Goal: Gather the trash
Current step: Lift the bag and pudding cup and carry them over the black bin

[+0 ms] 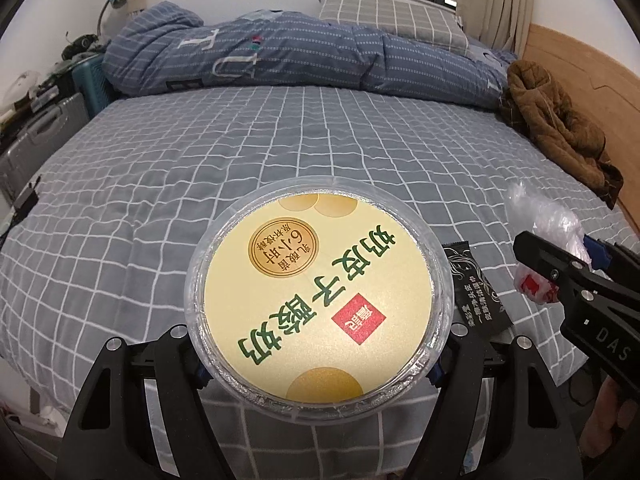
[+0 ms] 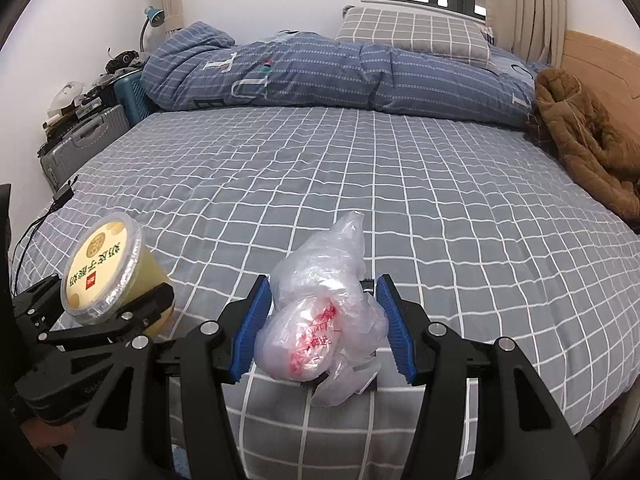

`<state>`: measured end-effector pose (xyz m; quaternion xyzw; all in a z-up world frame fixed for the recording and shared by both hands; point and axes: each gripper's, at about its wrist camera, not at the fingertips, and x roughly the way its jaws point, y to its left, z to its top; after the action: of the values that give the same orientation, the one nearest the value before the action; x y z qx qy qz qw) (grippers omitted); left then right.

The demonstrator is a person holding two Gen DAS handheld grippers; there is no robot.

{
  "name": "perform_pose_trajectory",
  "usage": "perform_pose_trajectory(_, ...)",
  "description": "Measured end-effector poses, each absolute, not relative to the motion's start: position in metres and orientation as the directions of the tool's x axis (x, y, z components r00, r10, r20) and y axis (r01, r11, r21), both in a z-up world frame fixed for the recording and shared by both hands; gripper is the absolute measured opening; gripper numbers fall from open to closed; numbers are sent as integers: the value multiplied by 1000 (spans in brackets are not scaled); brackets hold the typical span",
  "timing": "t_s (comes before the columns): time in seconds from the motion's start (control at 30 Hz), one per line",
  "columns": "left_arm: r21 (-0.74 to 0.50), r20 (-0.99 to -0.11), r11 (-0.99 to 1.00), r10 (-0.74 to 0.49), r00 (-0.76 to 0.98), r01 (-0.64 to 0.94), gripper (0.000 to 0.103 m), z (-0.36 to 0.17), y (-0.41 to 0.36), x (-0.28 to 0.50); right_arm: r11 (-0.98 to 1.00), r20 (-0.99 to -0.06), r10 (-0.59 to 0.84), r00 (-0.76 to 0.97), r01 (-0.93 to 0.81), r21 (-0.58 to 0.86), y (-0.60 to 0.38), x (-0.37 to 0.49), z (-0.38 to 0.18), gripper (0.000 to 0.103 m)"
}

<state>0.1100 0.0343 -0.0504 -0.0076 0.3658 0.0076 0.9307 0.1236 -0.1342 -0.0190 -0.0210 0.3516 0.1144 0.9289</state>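
Observation:
My left gripper point(image 1: 318, 364) is shut on a round yogurt cup point(image 1: 318, 288) with a yellow foil lid and green print, held above the bed; the cup also shows at the left of the right wrist view point(image 2: 102, 266). A black sachet wrapper point(image 1: 478, 288) lies on the sheet just right of the cup. My right gripper point(image 2: 322, 320) is shut on a crumpled clear plastic bag point(image 2: 324, 312) with red print, its blue pads pressing both sides. That gripper and the plastic bag point(image 1: 548, 236) show at the right edge of the left wrist view.
A grey checked bed sheet point(image 2: 360, 180) fills both views. A rolled blue duvet point(image 2: 320, 76) and pillow point(image 2: 416, 32) lie at the back. A brown jacket point(image 2: 588, 140) lies by the wooden headboard at right. Suitcases point(image 2: 84, 144) and a cable point(image 2: 60, 196) are at left.

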Motion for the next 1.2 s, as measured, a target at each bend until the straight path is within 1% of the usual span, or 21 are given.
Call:
perform_pose_trajectory(0.17, -16, -673, 999, 10, 739, -28, 72, -44, 38, 91, 973, -643, 203, 738, -224, 51, -136, 105, -15, 53)
perform_pose_trajectory(0.53, -4, -666, 1000, 19, 746, -30, 72, -39, 35, 51, 973, -643, 208, 737, -222, 60, -145, 68, -12, 53)
perform_pose_trajectory(0.73, 27, -671, 999, 31, 741, -17, 72, -46, 29, 32, 973, -650, 206, 732, -224, 56, -146, 51, -14, 53)
perform_pose_trajectory(1.2, 3, -716, 1000, -12, 698, 21, 72, -74, 14, 1, 973, -675, 202, 709, -225, 55, -148, 12, -30, 53)
